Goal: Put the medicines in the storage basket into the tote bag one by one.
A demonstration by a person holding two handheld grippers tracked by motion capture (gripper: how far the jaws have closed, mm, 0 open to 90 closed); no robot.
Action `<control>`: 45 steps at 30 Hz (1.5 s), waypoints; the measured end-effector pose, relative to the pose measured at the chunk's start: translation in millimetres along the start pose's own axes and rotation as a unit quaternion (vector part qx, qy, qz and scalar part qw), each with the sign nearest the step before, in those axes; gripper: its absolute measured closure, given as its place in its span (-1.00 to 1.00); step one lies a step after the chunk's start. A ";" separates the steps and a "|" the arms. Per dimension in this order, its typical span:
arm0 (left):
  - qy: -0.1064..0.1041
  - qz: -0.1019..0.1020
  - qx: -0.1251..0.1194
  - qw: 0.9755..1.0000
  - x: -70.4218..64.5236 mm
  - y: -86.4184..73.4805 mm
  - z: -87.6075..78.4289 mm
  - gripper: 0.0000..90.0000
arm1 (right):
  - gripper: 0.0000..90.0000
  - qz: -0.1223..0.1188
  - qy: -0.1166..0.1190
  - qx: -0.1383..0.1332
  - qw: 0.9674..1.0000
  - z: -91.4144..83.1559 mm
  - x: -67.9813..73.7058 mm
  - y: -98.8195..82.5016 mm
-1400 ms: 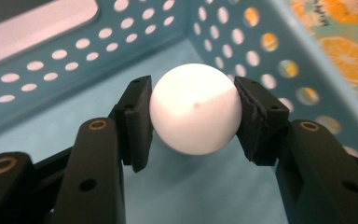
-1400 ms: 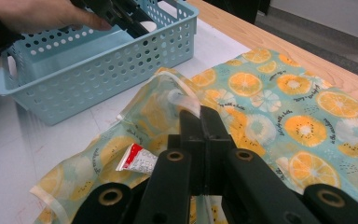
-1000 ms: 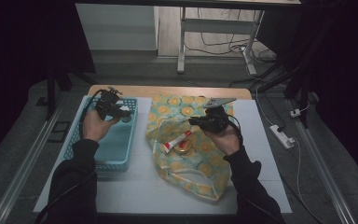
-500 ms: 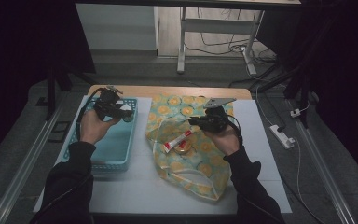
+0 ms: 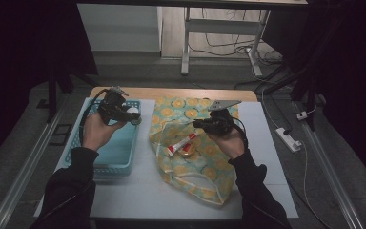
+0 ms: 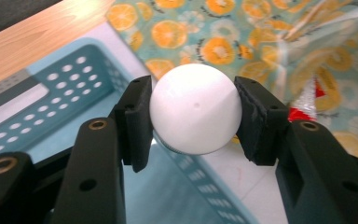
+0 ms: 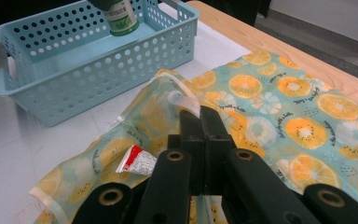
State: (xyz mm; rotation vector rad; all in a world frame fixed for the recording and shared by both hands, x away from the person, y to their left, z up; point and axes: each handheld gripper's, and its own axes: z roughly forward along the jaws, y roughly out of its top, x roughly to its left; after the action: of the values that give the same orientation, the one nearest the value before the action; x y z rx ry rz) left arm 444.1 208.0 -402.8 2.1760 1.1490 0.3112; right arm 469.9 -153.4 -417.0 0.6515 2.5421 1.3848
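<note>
ball [image 6: 195, 108] white | basket [image 5: 124, 157] light blue | bag [image 7: 279, 98] teal, orange-slice print

A white bench [image 5: 267, 143] with a wooden strip along its far edge carries two things. A blue basket [image 5: 119, 157] sits near the left edge; an orange-print bag [image 5: 190, 114] lies mid-bench, just beside it.

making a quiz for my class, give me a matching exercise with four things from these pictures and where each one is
Things:
1. white cap
2. red and white tube
3. right gripper
4. blue basket

Places:
A. shut on the edge of the orange-print bag
B. lying in the bag's open mouth
C. on the white mat, left of the bag
D. between the left gripper's pads

Pairs: 1-D, 2-B, 3-A, 4-C
</note>
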 end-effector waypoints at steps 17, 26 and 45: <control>-0.047 0.045 -0.007 0.998 -42.7 10.1 6.9 0.12 | 1.00 -0.002 -0.001 -0.001 1.000 -0.8 0.7 0.8; -0.074 0.069 -0.003 0.995 -64.0 15.1 21.3 0.12 | 1.00 -0.003 -0.002 -0.003 1.000 -1.9 0.7 1.2; -0.118 0.116 0.005 0.986 -105.2 25.1 60.5 0.12 | 1.00 -0.005 -0.003 -0.005 1.000 -2.0 1.4 1.4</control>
State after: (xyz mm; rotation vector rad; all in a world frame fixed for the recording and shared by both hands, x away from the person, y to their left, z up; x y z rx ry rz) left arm 427.7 86.9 -423.6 2.2875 0.7714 0.1413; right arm 468.4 -153.6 -414.7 0.6384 2.5291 1.3903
